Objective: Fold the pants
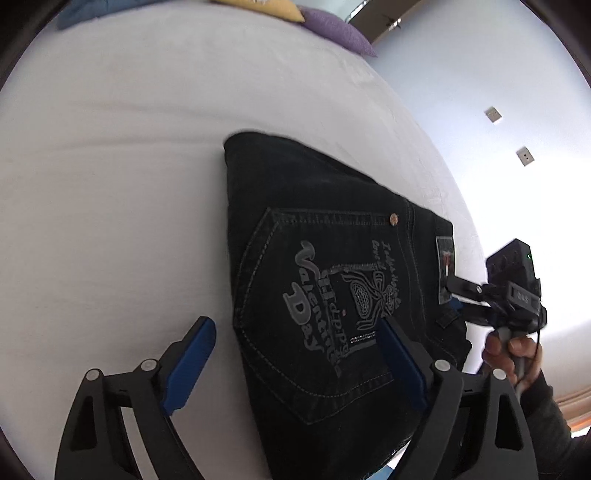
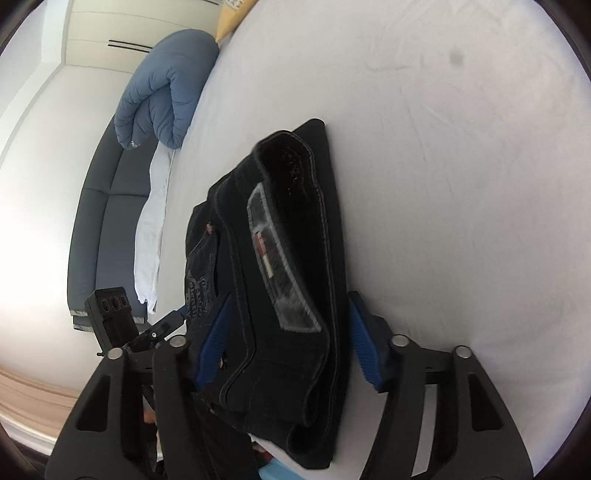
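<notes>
The dark jeans (image 1: 332,280) lie folded thick near the bed (image 1: 110,184) edge, heavy & floppy, so take the stiff waistband; left gripper (image 1: 295,354) is wide open, empty, right gripper (image 2: 288,339) half open, straddling the waistband w/o pressing.

A white sheet covers the bed (image 1: 129,166). At its far edge lie a purple pillow (image 1: 336,31) and a yellow one (image 1: 266,7). A rolled blue duvet (image 2: 166,92) rests by the dark headboard (image 2: 107,221).
</notes>
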`<act>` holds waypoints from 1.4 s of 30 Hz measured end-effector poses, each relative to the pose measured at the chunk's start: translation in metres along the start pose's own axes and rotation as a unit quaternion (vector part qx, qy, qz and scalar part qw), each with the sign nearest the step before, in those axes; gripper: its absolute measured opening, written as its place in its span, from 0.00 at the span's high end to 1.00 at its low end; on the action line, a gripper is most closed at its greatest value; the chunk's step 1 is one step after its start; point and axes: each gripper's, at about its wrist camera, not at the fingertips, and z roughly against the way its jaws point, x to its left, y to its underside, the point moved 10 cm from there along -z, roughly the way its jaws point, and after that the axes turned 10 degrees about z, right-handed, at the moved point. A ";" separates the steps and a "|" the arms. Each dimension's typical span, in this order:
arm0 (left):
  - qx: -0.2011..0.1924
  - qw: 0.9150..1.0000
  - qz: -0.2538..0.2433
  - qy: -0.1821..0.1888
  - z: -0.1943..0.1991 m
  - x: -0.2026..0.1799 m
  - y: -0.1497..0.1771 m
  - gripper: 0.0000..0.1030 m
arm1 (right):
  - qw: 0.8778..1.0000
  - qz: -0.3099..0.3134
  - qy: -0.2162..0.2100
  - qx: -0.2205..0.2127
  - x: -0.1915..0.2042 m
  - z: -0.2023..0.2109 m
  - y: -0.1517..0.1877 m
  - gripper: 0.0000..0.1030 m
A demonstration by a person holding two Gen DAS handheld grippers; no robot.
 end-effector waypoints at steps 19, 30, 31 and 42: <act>0.028 0.995 0.060 0.069 0.002 -0.005 -0.017 0.76 | 0.999 -0.001 -0.041 -0.009 0.001 -0.005 -0.013 0.85; -0.036 0.991 0.044 0.122 0.074 -0.047 -0.054 0.81 | 0.996 0.055 -0.063 -0.044 0.050 0.040 -0.057 0.86; -0.041 0.991 0.037 0.123 0.081 -0.053 -0.058 0.81 | 0.995 0.057 -0.062 -0.049 0.051 0.045 -0.066 0.86; -0.002 0.995 0.026 0.094 0.060 -0.058 -0.064 0.81 | 0.998 0.042 -0.024 -0.046 -0.006 0.055 -0.159 0.86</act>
